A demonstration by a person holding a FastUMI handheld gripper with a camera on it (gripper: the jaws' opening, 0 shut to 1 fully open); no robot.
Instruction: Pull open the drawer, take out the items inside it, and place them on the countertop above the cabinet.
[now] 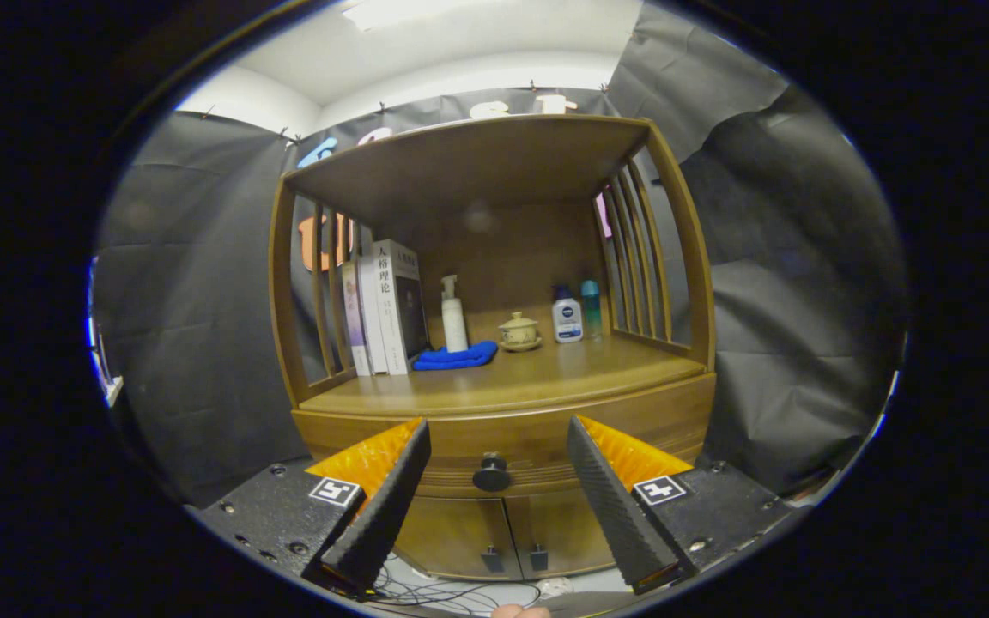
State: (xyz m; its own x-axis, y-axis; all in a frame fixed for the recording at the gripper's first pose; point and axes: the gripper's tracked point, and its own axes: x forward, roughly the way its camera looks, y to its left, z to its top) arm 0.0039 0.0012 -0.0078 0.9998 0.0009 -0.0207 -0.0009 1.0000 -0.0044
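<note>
A wooden cabinet stands ahead with its drawer (512,438) closed, flush with the front. A round dark knob (491,474) sits in the middle of the drawer front. My gripper (499,438) is open, its two fingers spread wide to either side of the knob, nothing between them. The knob lies a short way beyond the fingertips. The countertop (537,373) above the drawer is a wooden shelf surface under a roofed frame. What the drawer holds is hidden.
On the countertop stand several books (387,305) at the left, a white pump bottle (453,316), a folded blue cloth (456,356), a lidded cup on a saucer (518,330), and two small bottles (576,313). Two small doors (503,536) sit below the drawer. Cables lie on the floor.
</note>
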